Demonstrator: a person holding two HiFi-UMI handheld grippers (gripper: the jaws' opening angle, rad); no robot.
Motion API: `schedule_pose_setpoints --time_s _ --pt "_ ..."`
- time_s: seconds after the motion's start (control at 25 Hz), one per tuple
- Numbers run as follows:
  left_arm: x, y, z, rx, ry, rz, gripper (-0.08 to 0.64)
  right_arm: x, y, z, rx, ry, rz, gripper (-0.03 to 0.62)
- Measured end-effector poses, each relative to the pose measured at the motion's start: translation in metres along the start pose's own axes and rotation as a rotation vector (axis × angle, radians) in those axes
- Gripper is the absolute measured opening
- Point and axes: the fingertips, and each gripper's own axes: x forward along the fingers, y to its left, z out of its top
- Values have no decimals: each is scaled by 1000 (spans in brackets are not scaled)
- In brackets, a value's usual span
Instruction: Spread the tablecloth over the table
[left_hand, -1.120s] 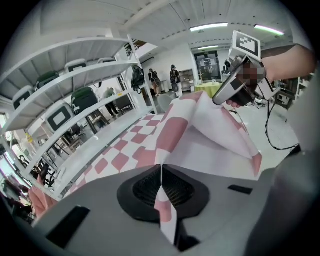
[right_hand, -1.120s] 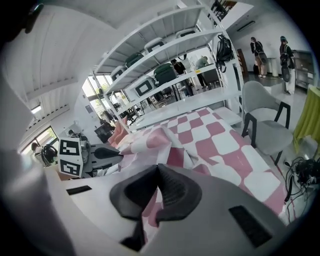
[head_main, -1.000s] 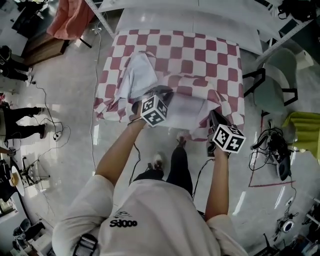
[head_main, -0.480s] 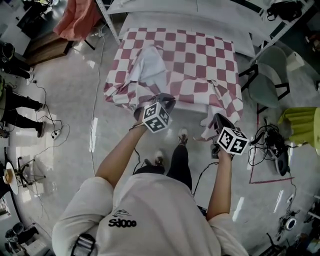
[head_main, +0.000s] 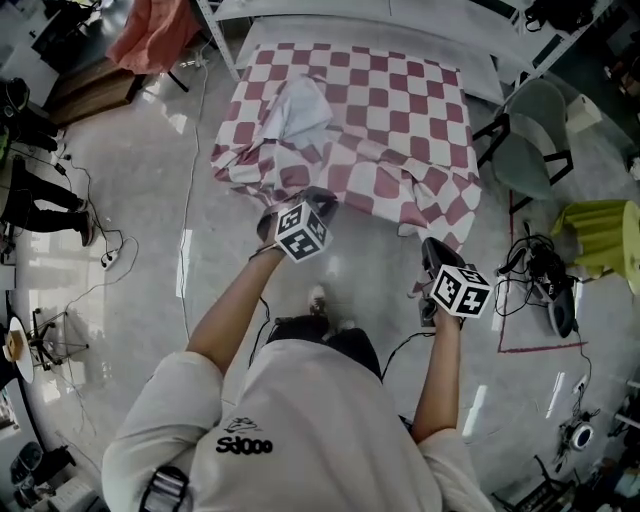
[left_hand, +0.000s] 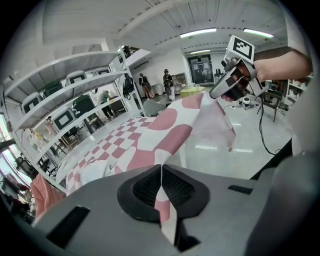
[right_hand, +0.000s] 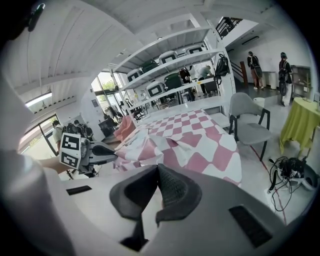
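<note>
Both grippers pulled back from the table (head_main: 350, 28), dragging the tablecloth (head_main: 400, 120) with them. Left gripper (left_hand: 161, 172) is clamped on the near edge. Right gripper (right_hand: 156, 172) is pinched on the near-right corner. Cloth bunched at left, rest on table.

A grey-green chair (head_main: 535, 135) stood on the glossy floor (head_main: 130, 180). In the head view, a yellow-green draped stand (head_main: 600, 235) sat just below and right of the chair, with tangled black cables (head_main: 540, 280) beside it and red tape (head_main: 540, 347) lower still. A salmon cloth (head_main: 150, 35) hung far to the chair's left. In the right gripper view, white shelving (right_hand: 170, 60) rose behind the chair.
</note>
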Motion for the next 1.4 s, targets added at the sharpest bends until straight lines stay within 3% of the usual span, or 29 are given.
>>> schedule_pose_setpoints --time_s 0.32,0.64,0.88,1.12,1.24,1.4 --pt "-25 -49 -9 -22 23 -2 32 -39 -13 -38 -25 25 -19 23" --pt "-28 -125 -18 -24 42 -62 32 -77 -40 -82 -36 48 -64 23" --pt "-34 -170 -27 -28 55 -109 32 -87 -44 -91 -41 23 -72 25" --pt "-34 -192 -33 -47 49 -151 32 -81 -13 -78 -117 29 33 204" --pt "-30 -198 -41 -45 60 -177 46 -73 2 -69 -156 30 52 215" --pt "-29 -187 -52 -104 56 -201 69 -51 14 -59 -169 38 63 215"
